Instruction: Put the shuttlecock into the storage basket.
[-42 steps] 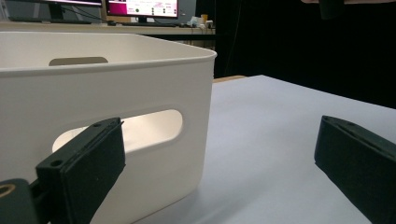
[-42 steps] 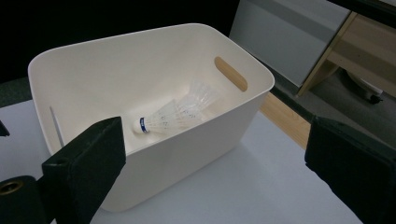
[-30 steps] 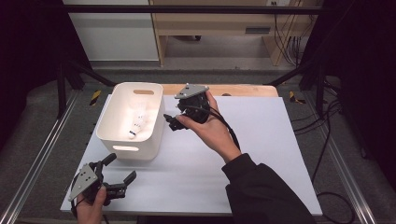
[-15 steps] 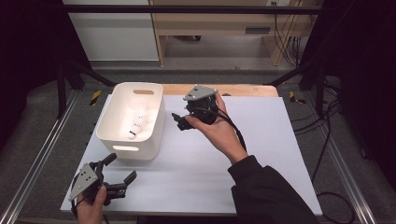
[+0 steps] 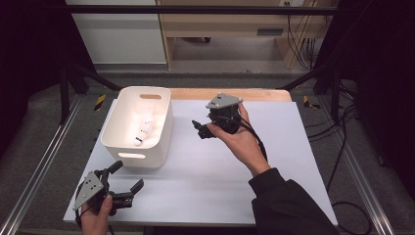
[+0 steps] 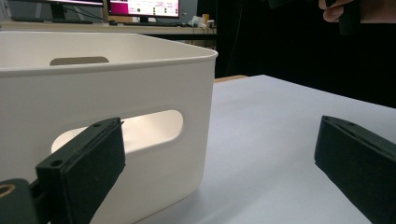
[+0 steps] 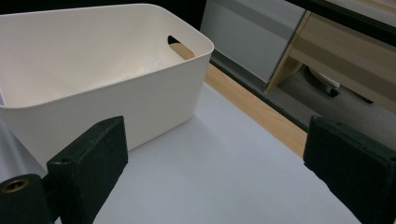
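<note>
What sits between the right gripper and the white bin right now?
Nothing: in the high view, bare white tabletop separates the right gripper from the white bin.

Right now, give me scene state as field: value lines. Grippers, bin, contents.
left gripper: open, empty, low at the near left corner of the table, jaws toward the bin's near wall
right gripper: open, empty, held above the table just right of the bin, jaws pointing toward it
bin: white, upright, handle slots in the end walls, on the left part of the table
contents: small white items with dark tips on the bin floor, too small to identify
contact: neither gripper touches the bin
</note>
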Available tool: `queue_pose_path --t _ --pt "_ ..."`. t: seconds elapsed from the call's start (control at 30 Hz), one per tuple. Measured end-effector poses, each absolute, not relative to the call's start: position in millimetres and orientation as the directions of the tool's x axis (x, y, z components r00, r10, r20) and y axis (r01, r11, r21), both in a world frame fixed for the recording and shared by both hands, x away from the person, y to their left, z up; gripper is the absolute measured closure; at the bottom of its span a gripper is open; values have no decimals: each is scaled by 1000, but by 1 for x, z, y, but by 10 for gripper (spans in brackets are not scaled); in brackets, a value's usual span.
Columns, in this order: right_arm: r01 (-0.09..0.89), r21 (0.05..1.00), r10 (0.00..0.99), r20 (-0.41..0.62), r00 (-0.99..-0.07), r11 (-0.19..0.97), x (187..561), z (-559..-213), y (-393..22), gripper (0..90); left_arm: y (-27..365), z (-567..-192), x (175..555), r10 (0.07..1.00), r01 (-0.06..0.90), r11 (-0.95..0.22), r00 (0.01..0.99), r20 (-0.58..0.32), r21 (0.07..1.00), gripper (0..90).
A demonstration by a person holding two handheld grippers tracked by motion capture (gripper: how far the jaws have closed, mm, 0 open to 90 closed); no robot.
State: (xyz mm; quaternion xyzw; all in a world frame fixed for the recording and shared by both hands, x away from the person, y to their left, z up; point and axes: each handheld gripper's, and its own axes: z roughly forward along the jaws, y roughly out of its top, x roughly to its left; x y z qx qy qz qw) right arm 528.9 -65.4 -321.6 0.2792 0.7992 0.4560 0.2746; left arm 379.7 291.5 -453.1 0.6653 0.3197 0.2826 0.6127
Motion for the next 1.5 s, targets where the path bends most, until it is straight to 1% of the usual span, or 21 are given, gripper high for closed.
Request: queue_pose_path --t 1.5 --pt "220 884 741 -185 -645 412 519 -338 -116 61 290 -454 380 767 85 -51 642 -16 995 15"
